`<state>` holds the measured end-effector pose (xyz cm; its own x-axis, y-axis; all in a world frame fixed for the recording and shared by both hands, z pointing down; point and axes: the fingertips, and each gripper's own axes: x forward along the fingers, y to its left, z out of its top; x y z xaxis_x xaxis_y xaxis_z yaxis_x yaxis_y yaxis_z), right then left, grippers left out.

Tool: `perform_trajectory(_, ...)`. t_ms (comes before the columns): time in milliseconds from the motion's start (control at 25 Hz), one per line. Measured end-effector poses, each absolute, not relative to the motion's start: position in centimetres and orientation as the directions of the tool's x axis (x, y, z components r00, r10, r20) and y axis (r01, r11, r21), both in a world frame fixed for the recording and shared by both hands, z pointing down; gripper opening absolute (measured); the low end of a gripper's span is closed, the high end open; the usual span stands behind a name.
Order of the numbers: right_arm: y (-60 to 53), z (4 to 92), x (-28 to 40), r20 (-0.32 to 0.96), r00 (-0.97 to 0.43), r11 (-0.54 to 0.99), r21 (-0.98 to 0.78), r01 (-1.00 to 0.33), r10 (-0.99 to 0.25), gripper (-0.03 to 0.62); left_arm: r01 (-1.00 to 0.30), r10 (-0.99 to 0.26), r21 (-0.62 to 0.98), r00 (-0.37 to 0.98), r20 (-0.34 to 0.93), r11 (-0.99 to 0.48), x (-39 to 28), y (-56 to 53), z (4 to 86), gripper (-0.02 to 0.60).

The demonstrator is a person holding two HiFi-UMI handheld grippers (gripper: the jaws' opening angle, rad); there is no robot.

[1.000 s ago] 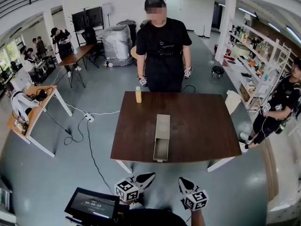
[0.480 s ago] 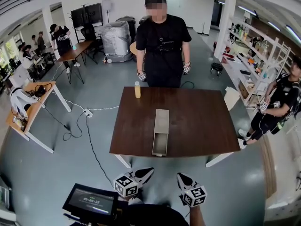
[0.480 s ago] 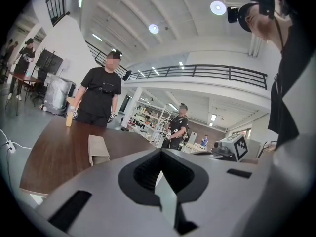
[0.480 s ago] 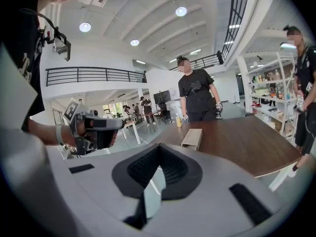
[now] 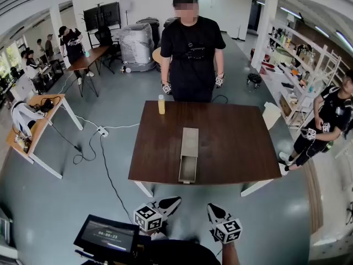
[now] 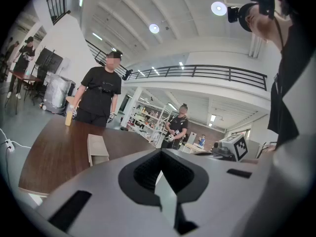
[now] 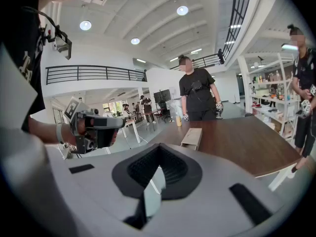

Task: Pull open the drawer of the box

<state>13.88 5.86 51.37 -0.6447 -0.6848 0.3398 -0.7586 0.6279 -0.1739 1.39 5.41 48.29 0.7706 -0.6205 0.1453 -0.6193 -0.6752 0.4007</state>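
Long narrow grey-tan box [image 5: 190, 141] lay lengthwise mid-bench [image 5: 242, 142], short end facing the near edge. Its drawer [image 5: 188, 171] was slid out toward the wearer, open tray showing, front end about at the bench's near edge. Bench was dark brown wood.

A yellow bottle [image 5: 161, 104] stood upright at the far left corner, well apart from the box. A person in black [image 5: 192, 48] stood just behind the far edge.

Left claw [image 5: 168, 207] and right claw [image 5: 215, 213] were held low in front of the bench, off its near edge and not touching the box. In both gripper views the jaws were together with nothing between them. A dark screen [image 5: 107, 236] sat bottom left.
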Motion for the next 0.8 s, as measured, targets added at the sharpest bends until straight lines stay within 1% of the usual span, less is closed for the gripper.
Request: perform_trajectory(800, 5.96, 51.55, 13.95, 0.342, -0.639, 0.623, -0.172, -0.763, -0.688, -0.014, -0.614, -0.613, 0.403, 0.776, 0.150, -0.679, 1.48, 5.37, 48.57, 0.005)
